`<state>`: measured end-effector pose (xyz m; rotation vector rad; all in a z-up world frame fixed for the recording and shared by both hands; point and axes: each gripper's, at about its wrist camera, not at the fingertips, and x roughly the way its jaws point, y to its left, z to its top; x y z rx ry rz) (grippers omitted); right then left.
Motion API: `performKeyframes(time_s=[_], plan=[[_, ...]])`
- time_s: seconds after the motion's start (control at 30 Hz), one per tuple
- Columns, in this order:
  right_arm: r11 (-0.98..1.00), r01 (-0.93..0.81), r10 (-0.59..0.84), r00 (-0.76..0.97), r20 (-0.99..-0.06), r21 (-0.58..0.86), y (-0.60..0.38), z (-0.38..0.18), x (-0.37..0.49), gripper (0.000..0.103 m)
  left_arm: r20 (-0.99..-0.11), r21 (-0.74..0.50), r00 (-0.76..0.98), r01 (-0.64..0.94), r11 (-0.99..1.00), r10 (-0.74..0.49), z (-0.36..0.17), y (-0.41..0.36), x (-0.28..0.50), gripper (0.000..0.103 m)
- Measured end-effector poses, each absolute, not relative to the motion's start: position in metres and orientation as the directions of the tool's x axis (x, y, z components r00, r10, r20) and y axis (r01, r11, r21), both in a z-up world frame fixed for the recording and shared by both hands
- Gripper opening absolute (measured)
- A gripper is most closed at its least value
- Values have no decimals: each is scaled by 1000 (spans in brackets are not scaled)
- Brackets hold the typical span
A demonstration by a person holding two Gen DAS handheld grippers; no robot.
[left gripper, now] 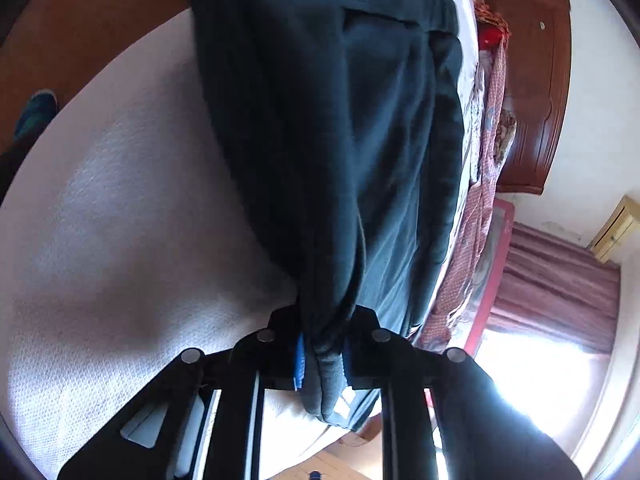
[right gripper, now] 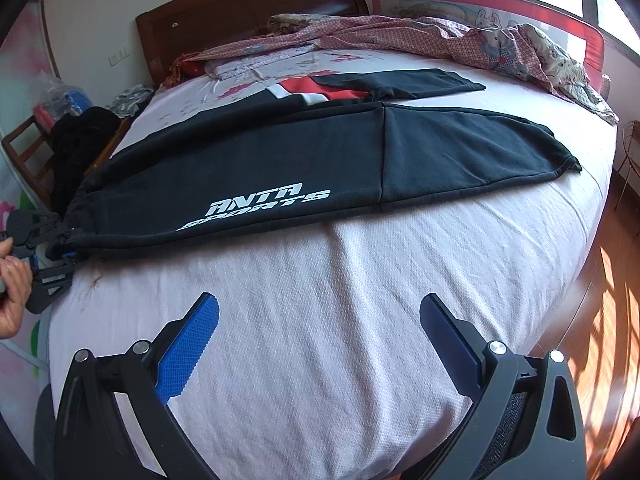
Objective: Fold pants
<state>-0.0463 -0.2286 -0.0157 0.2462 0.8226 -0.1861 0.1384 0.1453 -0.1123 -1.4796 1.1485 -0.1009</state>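
White slanted lettering on the black pants (right gripper: 280, 160) reads "ANTA" over "SPORTS" (right gripper: 256, 209), printed near the waistband end. Small writing on the red bed rail (right gripper: 440, 0) is too tiny to read.

In front of my right hand-held gripper (right gripper: 318, 344) the white textured bed cover (right gripper: 320, 300) lies bare from the near edge up to the black sweatpants (right gripper: 280, 152), which span the bed from its left edge almost to the right. My left hand-held gripper (right gripper: 60, 240) clamps their waistband at the left edge. Along the far edge, a rumpled pink checked quilt (right gripper: 400, 36) crowds the red bed rail (right gripper: 480, 4).
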Motion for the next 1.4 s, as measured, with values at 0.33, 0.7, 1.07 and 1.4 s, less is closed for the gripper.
performKeyframes(time_s=[0.33, 0.7, 1.07, 1.4], plan=[[672, 342, 293, 692, -660, 657, -309, -14, -39, 100, -403, -888, 599, -438, 138, -693, -66, 150, 137, 9], [86, 402, 607, 704, -368, 912, -314, -74, 14, 94, -334, -921, 600, -370, 119, -727, -39, 145, 153, 9], [113, 430, 602, 688, -406, 896, -283, -83, 64, 46, -325, -929, 610, -348, 124, -723, -46, 144, 139, 9], [307, 232, 645, 662, -381, 923, -274, -36, 65, 4, -281, -958, 693, -241, 154, -664, -30, 147, 105, 9]])
